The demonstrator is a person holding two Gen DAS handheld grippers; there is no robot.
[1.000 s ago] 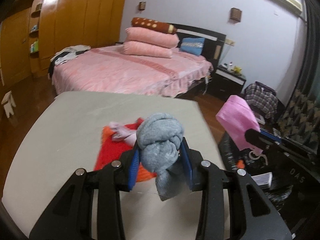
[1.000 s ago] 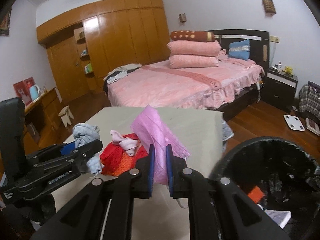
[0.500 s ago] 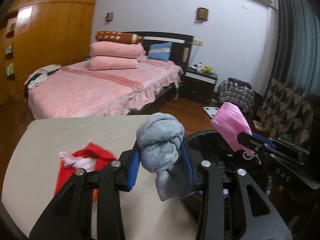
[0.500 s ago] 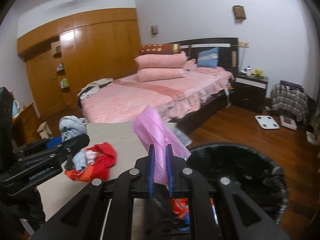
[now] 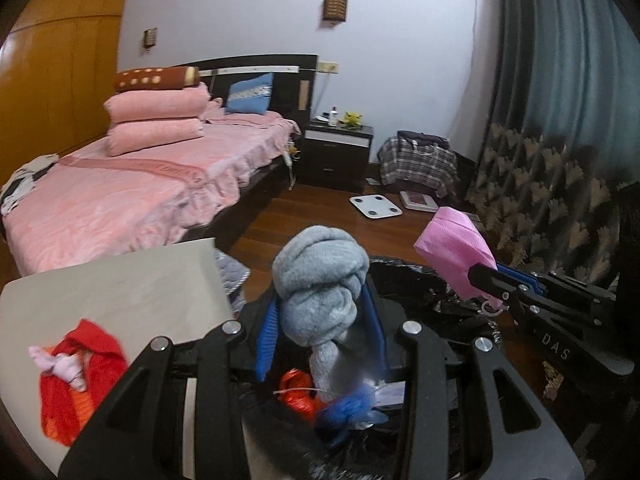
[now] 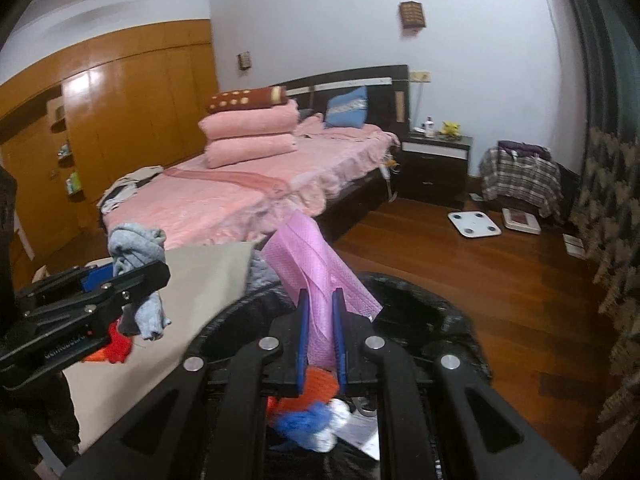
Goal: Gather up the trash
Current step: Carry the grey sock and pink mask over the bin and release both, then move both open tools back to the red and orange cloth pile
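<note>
A bedroom clean-up reaches the bin: the black-lined trash bin (image 6: 432,320), which a second ago lay off to one side of both wrist views, now sits directly beneath both claws, a sign that the carry from the desk (image 5: 120,280) is done and only the drop remains.

Beyond the bin stands the pink-covered bed (image 5: 120,184), with a white bathroom scale (image 5: 375,205) on the wooden floor past the bin's far rim. The desk, just beside the bin, has slid to the left edge of both views.

On the desk, well clear of the bin's rim, a red cloth (image 5: 76,384) with a small pale pink scrap (image 5: 64,364) on top waits to be collected, so the task appears unfinished.

Over the bin's mouth, the left claw (image 5: 320,320) is clamped at a middling width on a balled grey sock (image 5: 320,280), whose tail hangs down toward the bin. The right claw (image 6: 320,332) is pinched nearly closed on a thin pink mask (image 6: 316,272), which stands up above the bin.

Inside the bin lie earlier discards: something orange-red (image 5: 296,392), a blue wad (image 6: 308,420) and a sheet of white paper (image 6: 360,432). Releasing both claws here would likely land both items among them.
</note>
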